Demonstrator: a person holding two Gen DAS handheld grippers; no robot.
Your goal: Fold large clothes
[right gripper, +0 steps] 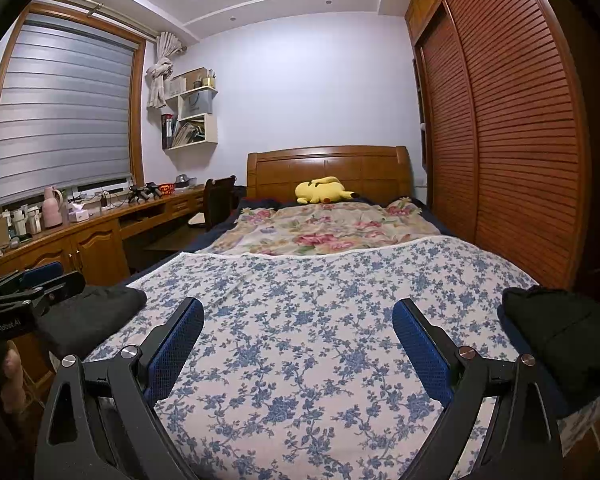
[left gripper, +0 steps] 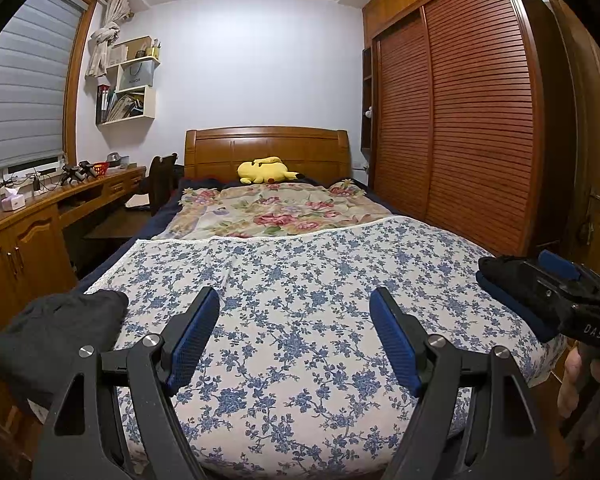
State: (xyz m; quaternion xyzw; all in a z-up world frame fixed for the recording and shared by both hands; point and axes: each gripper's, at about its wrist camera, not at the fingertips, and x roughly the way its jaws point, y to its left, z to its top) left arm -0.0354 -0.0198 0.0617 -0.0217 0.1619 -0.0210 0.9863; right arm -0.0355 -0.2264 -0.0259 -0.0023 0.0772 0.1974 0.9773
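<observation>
A bed spread with a blue-flowered white sheet (left gripper: 300,264) fills both views. A crumpled dark grey garment (left gripper: 56,332) lies on its near left corner. On the near right corner sits a folded black garment (right gripper: 560,336) on top of a navy one (left gripper: 512,304). My left gripper (left gripper: 295,296) hovers open over the sheet's near middle, nothing between its blue pads. My right gripper (right gripper: 299,304) is also open and empty over the sheet. Each gripper's black body shows at the edge of the other's view, close to the clothes.
A pink-flowered quilt (left gripper: 276,208) and a yellow plush toy (left gripper: 266,170) lie toward the wooden headboard (left gripper: 266,146). A slatted wooden wardrobe (left gripper: 460,120) lines the right side. A wooden desk (left gripper: 24,232) with clutter and a chair (left gripper: 162,180) run along the left.
</observation>
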